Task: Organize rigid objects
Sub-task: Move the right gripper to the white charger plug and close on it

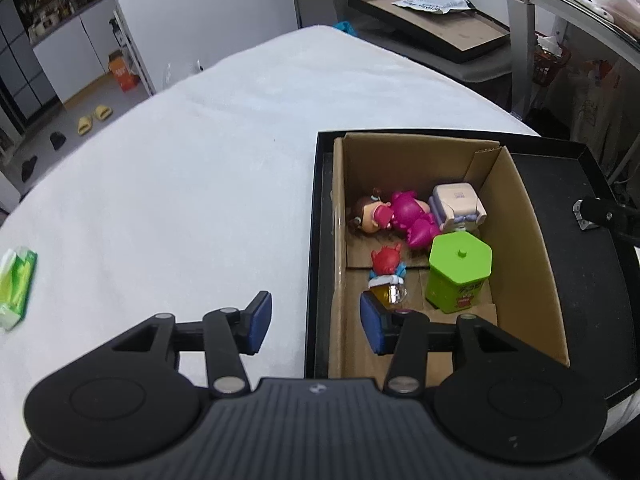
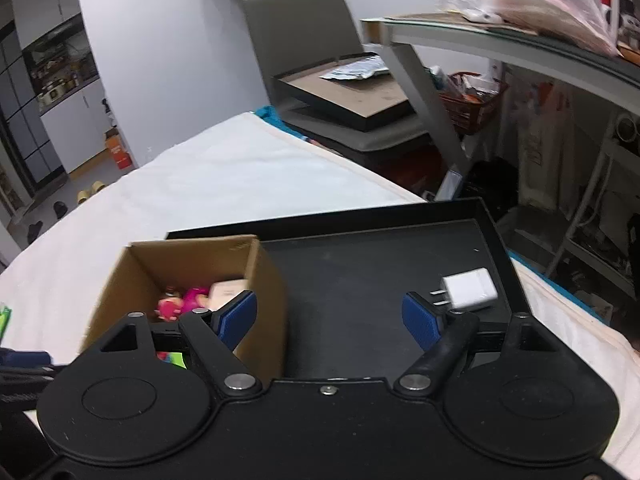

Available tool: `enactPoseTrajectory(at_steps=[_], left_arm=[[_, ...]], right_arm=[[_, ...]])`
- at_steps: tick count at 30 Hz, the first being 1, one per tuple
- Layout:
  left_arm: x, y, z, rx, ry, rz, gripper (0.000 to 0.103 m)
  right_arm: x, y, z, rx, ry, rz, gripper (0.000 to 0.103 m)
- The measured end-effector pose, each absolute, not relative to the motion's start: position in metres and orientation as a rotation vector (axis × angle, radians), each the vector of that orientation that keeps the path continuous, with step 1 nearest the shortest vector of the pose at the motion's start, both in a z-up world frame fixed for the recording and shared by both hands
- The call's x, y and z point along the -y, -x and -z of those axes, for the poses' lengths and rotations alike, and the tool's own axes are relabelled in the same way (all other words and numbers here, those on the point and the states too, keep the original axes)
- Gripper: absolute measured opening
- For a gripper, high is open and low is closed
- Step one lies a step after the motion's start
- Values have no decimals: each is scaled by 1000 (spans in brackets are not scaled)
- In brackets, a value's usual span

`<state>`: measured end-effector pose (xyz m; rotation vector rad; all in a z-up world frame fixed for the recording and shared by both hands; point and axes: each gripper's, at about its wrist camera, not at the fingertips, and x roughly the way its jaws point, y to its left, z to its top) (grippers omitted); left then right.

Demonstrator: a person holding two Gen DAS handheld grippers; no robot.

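A cardboard box (image 1: pixel 516 216) stands in a black tray (image 1: pixel 568 184) on the white table. Inside lie a pink figurine (image 1: pixel 408 216), a small red-haired doll (image 1: pixel 386 264), a pale cube toy (image 1: pixel 456 204) and a green hexagonal container (image 1: pixel 458 276). My left gripper (image 1: pixel 316 326) is open and empty over the box's near left edge. My right gripper (image 2: pixel 330 320) is open and empty above the tray (image 2: pixel 360 264), beside the box (image 2: pixel 264 276). A white charger plug (image 2: pixel 468 290) lies on the tray just beyond my right finger.
A green tissue pack (image 1: pixel 16 286) lies at the table's left edge. The white cloth-covered table (image 1: pixel 200 160) stretches to the left of the tray. A chair with a flat black tray (image 2: pixel 348 92) and a glass desk (image 2: pixel 500 44) stand behind.
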<state>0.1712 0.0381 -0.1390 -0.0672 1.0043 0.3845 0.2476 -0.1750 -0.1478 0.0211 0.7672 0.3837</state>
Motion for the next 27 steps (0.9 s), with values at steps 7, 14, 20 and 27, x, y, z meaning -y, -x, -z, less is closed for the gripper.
enactPoseTrajectory(at_steps=[7, 14, 20, 27], left_arm=[[-36, -179, 143, -1016, 33, -467, 48], [-30, -188, 148, -1048, -5, -483, 50], [-23, -196, 152, -1085, -36, -491, 50], [-19, -204, 158, -1113, -52, -510, 50]], right_arm=[[199, -264, 169, -777, -26, -315, 79], [217, -279, 200, -781, -33, -259, 82], [224, -294, 215, -817, -68, -245, 84], [228, -308, 234, -861, -60, -208, 86]])
